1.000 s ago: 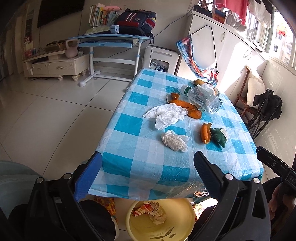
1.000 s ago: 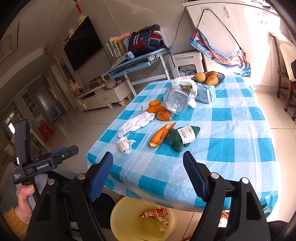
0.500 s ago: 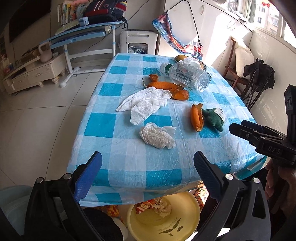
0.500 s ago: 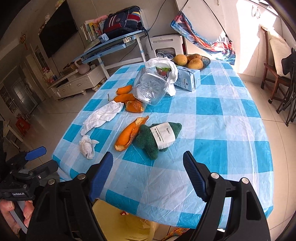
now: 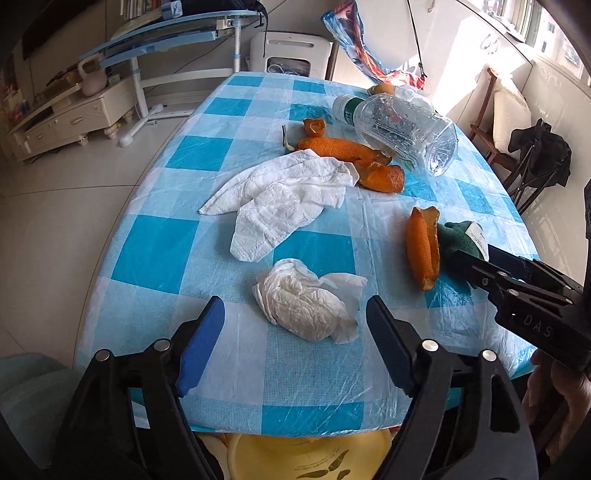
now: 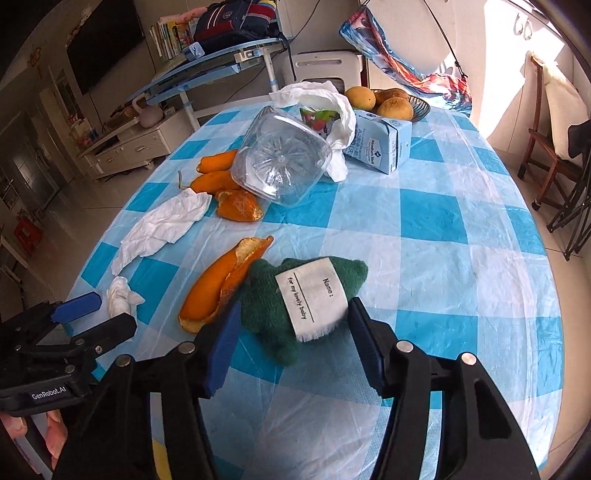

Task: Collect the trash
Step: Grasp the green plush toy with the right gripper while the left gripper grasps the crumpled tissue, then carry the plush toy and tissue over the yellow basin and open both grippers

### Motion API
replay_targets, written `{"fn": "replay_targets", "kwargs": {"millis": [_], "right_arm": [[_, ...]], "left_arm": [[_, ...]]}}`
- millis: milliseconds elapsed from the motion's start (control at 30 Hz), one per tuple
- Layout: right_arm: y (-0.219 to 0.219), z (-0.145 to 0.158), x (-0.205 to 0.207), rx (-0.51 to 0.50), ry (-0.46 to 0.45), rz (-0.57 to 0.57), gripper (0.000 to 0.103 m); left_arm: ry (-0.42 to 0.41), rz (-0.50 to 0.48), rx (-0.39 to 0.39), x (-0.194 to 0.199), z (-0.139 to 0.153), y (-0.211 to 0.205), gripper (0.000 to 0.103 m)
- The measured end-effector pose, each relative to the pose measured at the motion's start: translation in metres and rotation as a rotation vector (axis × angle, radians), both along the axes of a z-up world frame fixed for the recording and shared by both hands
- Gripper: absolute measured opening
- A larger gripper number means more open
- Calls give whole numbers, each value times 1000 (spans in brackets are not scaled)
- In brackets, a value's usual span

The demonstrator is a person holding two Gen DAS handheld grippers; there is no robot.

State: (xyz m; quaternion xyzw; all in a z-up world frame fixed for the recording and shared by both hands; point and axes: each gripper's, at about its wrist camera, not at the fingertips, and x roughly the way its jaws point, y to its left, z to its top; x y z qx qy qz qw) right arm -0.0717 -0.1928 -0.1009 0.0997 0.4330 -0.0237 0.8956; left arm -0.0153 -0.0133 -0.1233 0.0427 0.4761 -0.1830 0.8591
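The crumpled white tissue wad point(image 5: 306, 308) is lying on the checked plastic tablecloth point(image 5: 155, 254) just ahead of the left gripper point(image 5: 295, 332), between its spread blue-padded fingers, so pinching its soft bulk rather than the loose flap is looking wisest. The right gripper point(image 6: 291, 328), also spread, is flanking a fuzzy green cloth with a white label point(image 6: 295, 295), beside a curled, stiff orange peel point(image 6: 221, 284).

A bowl of fruit point(image 6: 394, 103) is sitting at the far end of the checked tablecloth point(image 6: 461, 236), while a backpack point(image 6: 236, 22) is lying on the desk point(image 6: 207, 74) beyond.
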Motion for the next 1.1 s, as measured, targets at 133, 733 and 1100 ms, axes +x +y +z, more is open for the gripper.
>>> {"fn": "replay_targets", "kwargs": {"millis": [133,733,1100], "right_arm": [[-4,4,-4,20,-13,1,45],[72,35,-92,62,-75,250,44],[123,6,-111,14,22,425,58]], "left_arm": [[10,-29,-37,2,2,0,34],[-140,-92,22,-50,42,30,32],[-184,-88,43,-71,54,49,32]]}}
